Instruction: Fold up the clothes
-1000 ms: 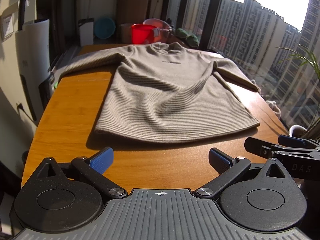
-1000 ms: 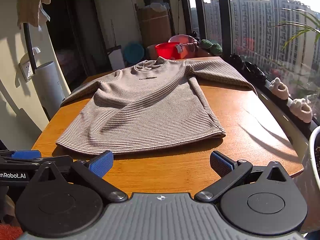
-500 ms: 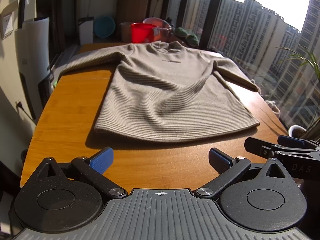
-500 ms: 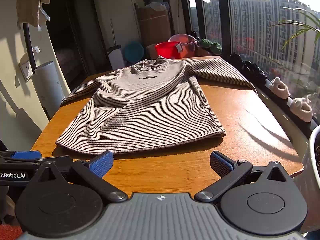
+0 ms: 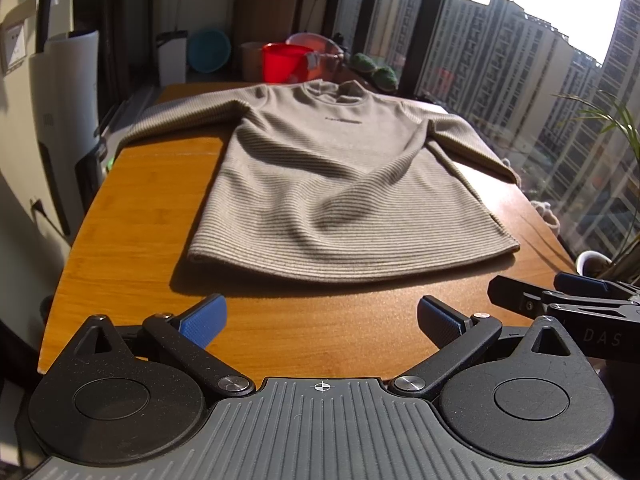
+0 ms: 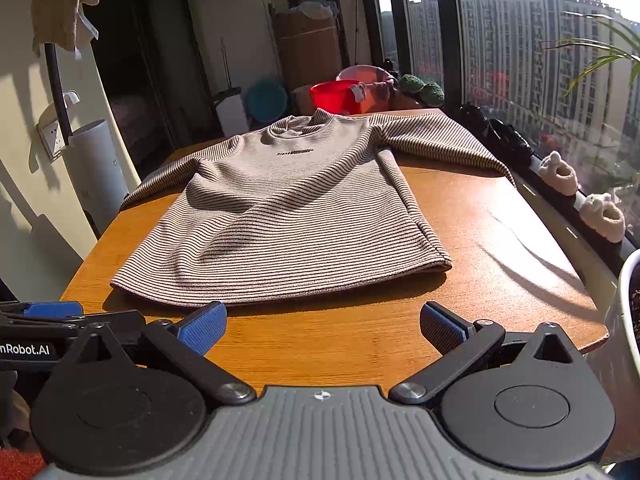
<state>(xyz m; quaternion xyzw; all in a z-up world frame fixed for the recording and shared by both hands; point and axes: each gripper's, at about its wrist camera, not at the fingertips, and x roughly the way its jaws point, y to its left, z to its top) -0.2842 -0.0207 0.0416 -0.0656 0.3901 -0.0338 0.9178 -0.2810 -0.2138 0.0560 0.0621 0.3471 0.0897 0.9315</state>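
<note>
Striped sweater (image 5: 340, 184) lies flat just beyond the left gripper (image 5: 320, 320) and right gripper (image 6: 322, 322), both wide open, empty.

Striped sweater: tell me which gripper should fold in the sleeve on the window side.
Right. The right gripper, open, sits nearer the window-side sleeve of the sweater; the left gripper faces the other half.

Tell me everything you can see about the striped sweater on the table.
The sweater is a long-sleeved knit with fine horizontal stripes, beige with dark lines, a ribbed crew neck and a small line of dark print on the chest. It lies unfolded, front up, on the wooden table, with the hem toward the cameras and the collar at the far end. Both sleeves spread outward toward the table's side edges. The body has soft ripples across its middle. Only the table touches it; the left gripper and right gripper are open, short of the hem.
</note>
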